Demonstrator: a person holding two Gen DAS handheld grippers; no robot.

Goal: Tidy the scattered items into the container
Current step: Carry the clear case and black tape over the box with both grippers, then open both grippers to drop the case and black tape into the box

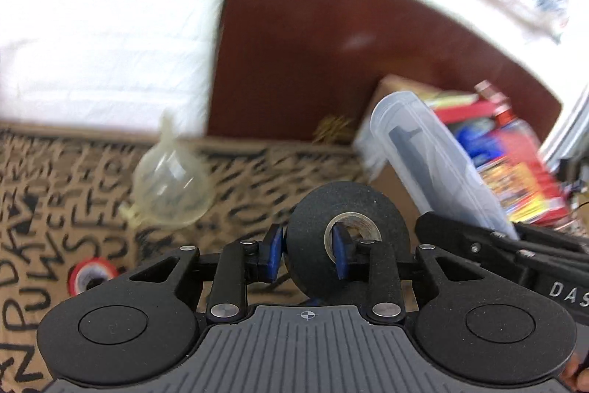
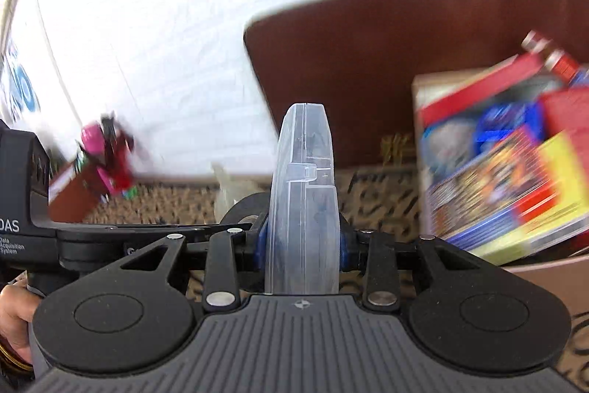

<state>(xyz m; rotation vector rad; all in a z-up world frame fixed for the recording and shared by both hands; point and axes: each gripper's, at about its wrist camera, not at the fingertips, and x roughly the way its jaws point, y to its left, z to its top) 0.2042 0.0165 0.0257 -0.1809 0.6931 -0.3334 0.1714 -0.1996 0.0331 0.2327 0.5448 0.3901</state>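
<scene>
The roll of black tape (image 1: 346, 238) is matte, with a pale grey core, and stands on edge. The left gripper (image 1: 307, 256) pinches its wall, one blue pad outside the roll and the other inside the core. Just right of the roll, the right gripper (image 2: 303, 245) clamps a clear plastic case (image 2: 303, 201) between its blue pads; the case is frosted and see-through, held edge-on and upright, with a small clasp on its seam and something dark showing faintly inside.

Right of the roll stands the cardboard box (image 2: 423, 105), already holding bright red, yellow and blue packets and a bottle with a red cap (image 1: 495, 98). Left of the roll a clear, rounded plastic thing (image 1: 171, 186) lies on the mat, and a small red and white roll (image 1: 90, 275) lies nearer the camera.

The surface is a tan mat (image 1: 55, 194) covered in black scrawled letters. Behind the roll a dark reddish-brown panel (image 1: 313, 43) meets a white wall (image 1: 110, 24). The view is blurred.
</scene>
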